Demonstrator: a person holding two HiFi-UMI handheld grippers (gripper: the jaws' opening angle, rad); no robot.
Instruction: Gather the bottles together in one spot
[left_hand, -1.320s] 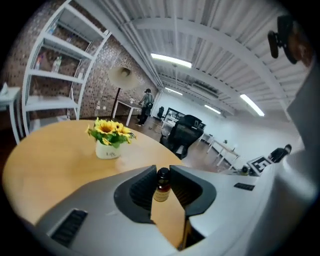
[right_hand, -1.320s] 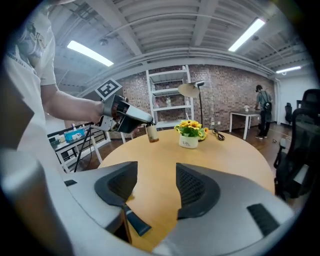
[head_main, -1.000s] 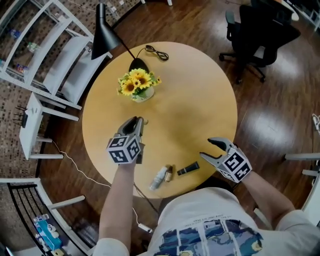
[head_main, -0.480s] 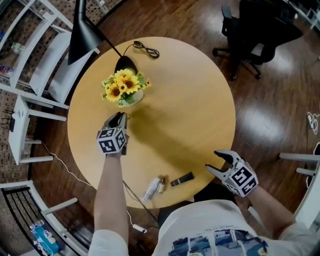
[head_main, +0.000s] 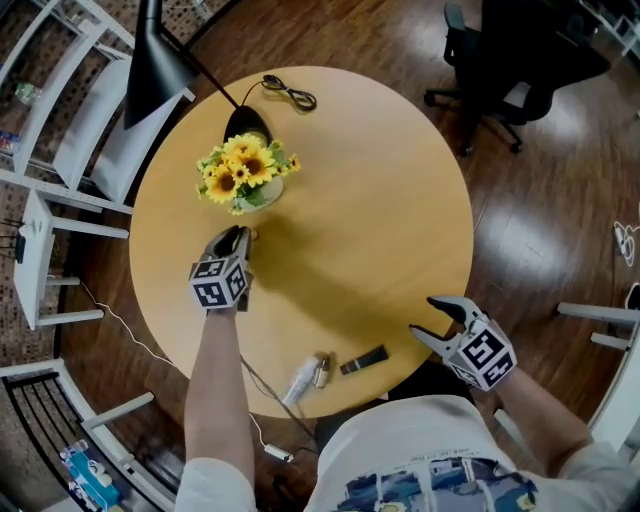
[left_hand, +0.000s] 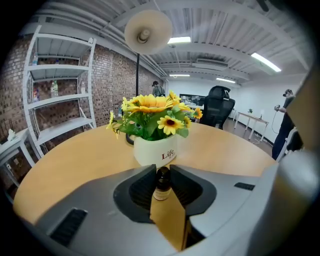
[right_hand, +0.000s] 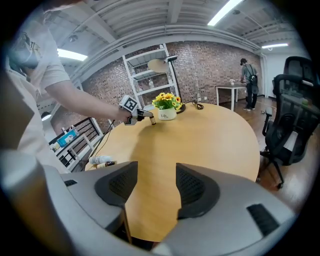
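Currently: left gripper (head_main: 238, 240) jaws clenched on small brown bottle (left_hand: 161, 184) beside flower pot (head_main: 255, 195). Right gripper (head_main: 437, 318) jaws released, empty. Other bottles (head_main: 321, 370) grouped at worktop (head_main: 380, 200) near edge; held one apparently yet to join.

place: open-plan office | cues: brick wall (right_hand: 210, 65), white shelving (left_hand: 60, 100), black office chair (head_main: 525, 45), ceiling strip lights (left_hand: 265, 61)

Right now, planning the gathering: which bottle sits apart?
The small brown bottle in the left gripper's fingers, by the flower pot; the other bottles lie together at the table's near edge.
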